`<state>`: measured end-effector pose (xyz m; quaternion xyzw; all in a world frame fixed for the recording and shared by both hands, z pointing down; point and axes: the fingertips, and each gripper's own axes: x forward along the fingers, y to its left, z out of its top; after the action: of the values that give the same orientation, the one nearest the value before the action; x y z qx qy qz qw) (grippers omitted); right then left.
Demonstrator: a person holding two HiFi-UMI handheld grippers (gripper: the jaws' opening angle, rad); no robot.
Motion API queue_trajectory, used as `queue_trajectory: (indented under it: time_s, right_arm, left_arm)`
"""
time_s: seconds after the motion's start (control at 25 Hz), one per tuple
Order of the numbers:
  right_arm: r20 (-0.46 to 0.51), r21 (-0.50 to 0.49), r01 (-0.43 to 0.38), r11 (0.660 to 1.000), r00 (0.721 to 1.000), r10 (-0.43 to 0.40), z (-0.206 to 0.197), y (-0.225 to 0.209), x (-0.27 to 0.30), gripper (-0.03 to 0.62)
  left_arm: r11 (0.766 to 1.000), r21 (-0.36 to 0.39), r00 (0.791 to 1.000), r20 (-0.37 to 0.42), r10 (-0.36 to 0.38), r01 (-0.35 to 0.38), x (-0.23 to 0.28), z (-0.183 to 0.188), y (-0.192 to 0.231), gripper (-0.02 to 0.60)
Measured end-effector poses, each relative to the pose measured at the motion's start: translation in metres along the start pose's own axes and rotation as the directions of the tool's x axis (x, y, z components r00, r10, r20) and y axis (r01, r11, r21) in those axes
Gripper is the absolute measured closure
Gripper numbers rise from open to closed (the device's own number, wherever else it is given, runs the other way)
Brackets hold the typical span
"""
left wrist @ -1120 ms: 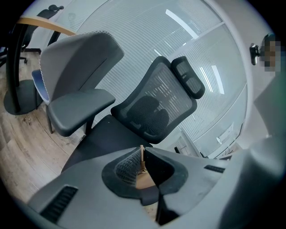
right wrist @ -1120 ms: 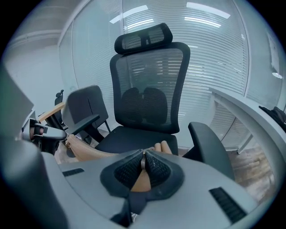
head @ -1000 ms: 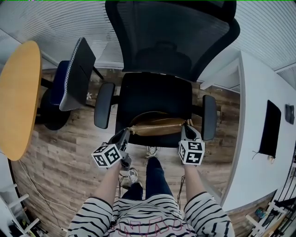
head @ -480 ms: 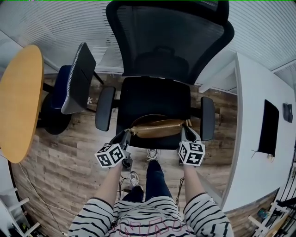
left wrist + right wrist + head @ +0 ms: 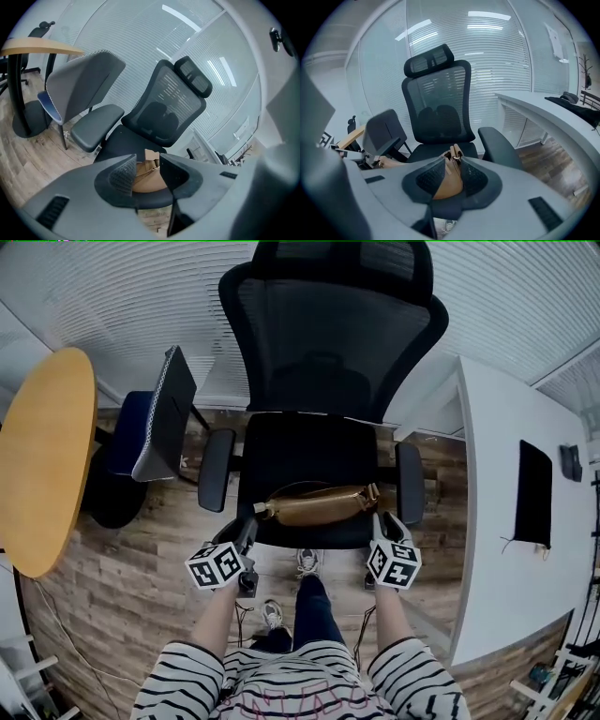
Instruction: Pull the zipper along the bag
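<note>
A tan leather bag [image 5: 314, 504] lies lengthwise on the front of the black office chair's seat [image 5: 309, 446], its zipper along the top and a strap ring at its right end. My left gripper [image 5: 248, 529] hovers just short of the bag's left end, and its jaws are opening with a gap between the pads. In the left gripper view the bag [image 5: 149, 180] shows beyond the left gripper [image 5: 146, 169], untouched. My right gripper [image 5: 381, 521] sits just short of the right end with its jaws opening too. The bag [image 5: 450, 183] shows through the right gripper [image 5: 451, 174], and the pads are clear of it.
The chair's armrests [image 5: 214, 470] flank the bag. A second chair with a grey back [image 5: 159, 413] and a round yellow table [image 5: 42, 456] stand at the left. A white desk [image 5: 487, 549] with a black item [image 5: 532, 493] runs along the right. The person's legs and shoes [image 5: 305, 563] are below the seat.
Both grippers have let go of the bag's ends, opened and drawn back toward the person. The bag stays on the seat.
</note>
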<state>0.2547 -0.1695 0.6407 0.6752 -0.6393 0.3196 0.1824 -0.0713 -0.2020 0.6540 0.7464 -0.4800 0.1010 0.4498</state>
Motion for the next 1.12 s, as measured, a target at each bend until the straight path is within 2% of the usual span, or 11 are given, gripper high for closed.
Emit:
queue_trajectory:
  time_s: [0.16, 0.32, 0.48, 0.8, 1.04, 1.12]
  right_arm:
    - [0.051, 0.009, -0.02, 1.0, 0.999, 0.02, 0.006, 0.013, -0.028, 0.502]
    - [0.117, 0.016, -0.034, 0.999, 0.993, 0.032, 0.017, 0.029, -0.06, 0.502]
    - [0.191, 0.009, -0.056, 0.998, 0.98, 0.054, 0.027, 0.048, -0.097, 0.502]
    - [0.298, -0.001, -0.141, 0.99, 0.945, 0.135, 0.035, 0.089, -0.168, 0.502]
    - [0.374, -0.029, -0.138, 0.99, 0.917, 0.139, 0.047, 0.106, -0.212, 0.508]
    - [0.393, -0.044, -0.139, 0.989, 0.908, 0.145, 0.05, 0.112, -0.227, 0.514]
  left_arm:
    - [0.997, 0.076, 0.998, 0.051, -0.035, 0.032, -0.029, 0.017, -0.018, 0.453]
    - [0.982, 0.181, 0.992, 0.099, -0.079, 0.06, -0.059, 0.035, -0.041, 0.453]
    - [0.958, 0.276, 0.982, 0.146, -0.121, 0.077, -0.093, 0.045, -0.065, 0.453]
    - [0.907, 0.397, 0.956, 0.188, -0.227, 0.138, -0.153, 0.048, -0.112, 0.454]
    - [0.861, 0.477, 0.931, 0.203, -0.304, 0.177, -0.196, 0.049, -0.14, 0.458]
    - [0.85, 0.495, 0.925, 0.208, -0.317, 0.18, -0.21, 0.047, -0.146, 0.476]
